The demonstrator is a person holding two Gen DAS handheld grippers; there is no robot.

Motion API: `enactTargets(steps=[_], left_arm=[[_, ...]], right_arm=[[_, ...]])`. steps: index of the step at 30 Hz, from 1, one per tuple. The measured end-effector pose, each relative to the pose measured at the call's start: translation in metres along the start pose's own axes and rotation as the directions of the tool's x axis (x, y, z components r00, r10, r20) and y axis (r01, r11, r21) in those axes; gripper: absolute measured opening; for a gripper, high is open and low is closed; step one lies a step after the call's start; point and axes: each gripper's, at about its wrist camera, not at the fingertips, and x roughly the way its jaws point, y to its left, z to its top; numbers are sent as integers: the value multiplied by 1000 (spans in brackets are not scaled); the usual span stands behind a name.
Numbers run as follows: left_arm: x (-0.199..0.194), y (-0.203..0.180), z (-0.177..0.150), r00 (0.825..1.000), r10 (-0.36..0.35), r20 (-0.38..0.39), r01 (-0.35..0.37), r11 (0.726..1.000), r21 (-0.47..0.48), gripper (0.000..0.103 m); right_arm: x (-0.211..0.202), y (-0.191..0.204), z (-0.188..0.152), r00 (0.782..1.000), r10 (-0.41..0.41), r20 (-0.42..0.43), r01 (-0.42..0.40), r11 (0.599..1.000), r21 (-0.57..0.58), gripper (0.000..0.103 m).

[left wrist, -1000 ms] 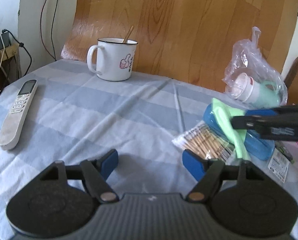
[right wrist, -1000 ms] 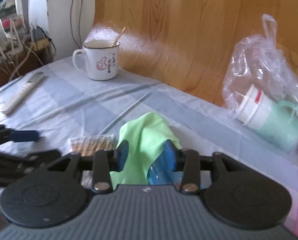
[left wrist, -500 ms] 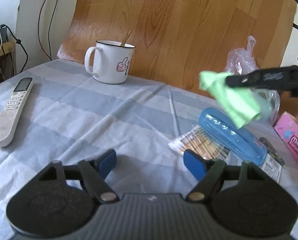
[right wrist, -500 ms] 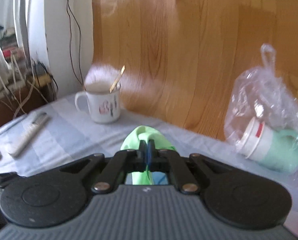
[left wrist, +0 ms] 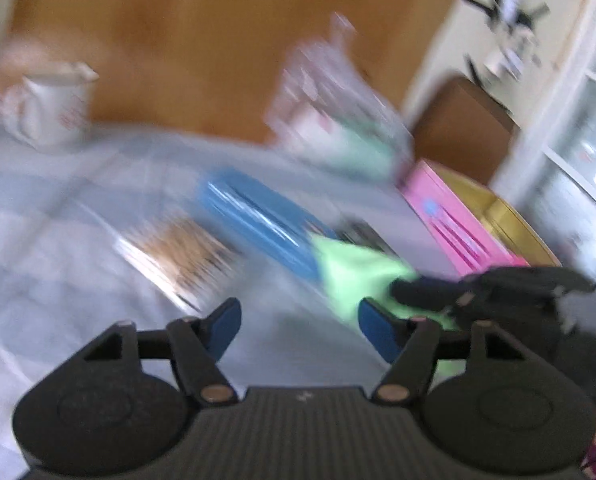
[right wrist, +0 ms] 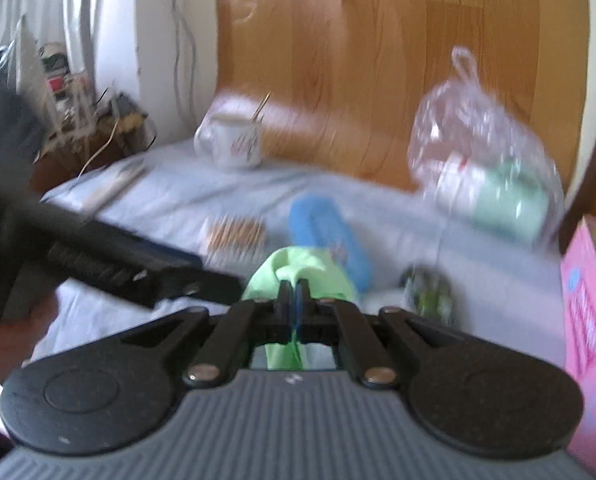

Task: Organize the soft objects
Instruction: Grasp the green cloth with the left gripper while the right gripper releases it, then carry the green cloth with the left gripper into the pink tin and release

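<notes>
In the left wrist view, the left gripper (left wrist: pixel 300 326) hangs over the tabletop (left wrist: pixel 57 240) with its blue fingers (left wrist: pixel 225 322) apart and nothing between them; they have just been narrowing. The green cloth (left wrist: pixel 350 276) hangs just ahead of the right-hand finger, pinched at one corner by the right gripper (left wrist: pixel 402 290), which reaches in from the right. Held this way, the cloth's loose part dangles where the left fingers could take it, so this looks like a two-handed spreading or folding of a soft thing. Behind lie the blue case (left wrist: pixel 257 224), the packet of cotton swabs (left wrist: pixel 177 256), the bagged cups (left wrist: pixel 338 128), the mug (left wrist: pixel 49 112) and the pink box (left wrist: pixel 454 224). A second ago the cloth was draped over the blue case; now it is off the case and closer to the left gripper, and the view has swung rightward and is blurred.

In the right wrist view, the right gripper (right wrist: pixel 295 292) is clamped tight on the green cloth (right wrist: pixel 298 270), which bunches above the fingers and trails below them, clear of the tabletop (right wrist: pixel 177 200). The left gripper (right wrist: pixel 217 280) comes in from the left, its tip just beside the cloth. A second ago these fingers stood open around the cloth; now they are shut, and the blue case (right wrist: pixel 326 232) lies uncovered beyond.
</notes>
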Motion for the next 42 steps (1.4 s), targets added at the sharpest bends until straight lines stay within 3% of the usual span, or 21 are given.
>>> enactTargets(steps=[2,4,6,7,9,11,13,14,15,17,19,21,25,28,32,35,38,42], left_arm=[[10,-10,-7,995,-69,-74,69,998,0,56],[21,-19,-16,979,-133,-154,131,991,-21,45],[31,-25,-26,964,-156,-216,152,988,-34,40],[33,-26,-30,962,-161,-221,156,987,-39,37],[32,-30,-33,961,-157,-228,154,988,-32,16],[34,-33,-35,947,-190,-260,181,982,-58,9],[39,-40,-37,940,-190,-284,182,982,-53,8],[40,-45,-38,943,-172,-286,170,985,-32,7],[40,-51,-40,947,-151,-285,157,988,-4,7],[36,-60,-43,946,-148,-289,161,987,23,7],[34,-74,-43,942,-161,-293,182,982,44,7],[32,-88,-41,941,-163,-295,193,979,73,7],[23,-125,-28,947,-170,-274,219,962,162,7],[18,-158,-13,948,-199,-249,257,939,230,7],[28,-218,9,938,-255,-234,323,890,321,7],[45,-268,16,928,-301,-221,368,837,406,7],[68,-308,18,920,-328,-216,392,803,449,8],[113,-350,21,917,-326,-232,398,797,454,14]], right_arm=[[-6,9,-21,1000,-29,2,29,1000,-12,5],[-12,12,-40,999,-54,1,54,998,-15,5],[-20,6,-54,1000,-19,5,19,999,36,5],[-25,4,-60,1000,12,8,-13,998,68,5],[-31,8,-68,999,35,-1,-35,997,65,8],[-37,11,-73,1000,21,4,-21,999,48,13],[-43,11,-77,1000,30,10,-31,996,81,43],[-44,10,-77,999,36,16,-37,994,100,67],[-44,10,-79,999,42,19,-44,993,108,69],[-38,17,-85,1000,26,-5,-25,996,90,64],[-39,27,-89,1000,-10,21,10,1000,20,27],[-44,27,-89,998,-34,48,33,999,15,13],[-69,12,-86,976,-132,172,127,991,36,12],[-93,-5,-83,939,-237,251,232,971,48,12],[-123,-44,-81,872,-381,308,370,924,95,13],[-137,-79,-83,834,-458,307,435,889,145,13],[-140,-116,-86,815,-510,274,474,860,190,13],[-137,-152,-88,798,-567,202,531,821,207,16]])
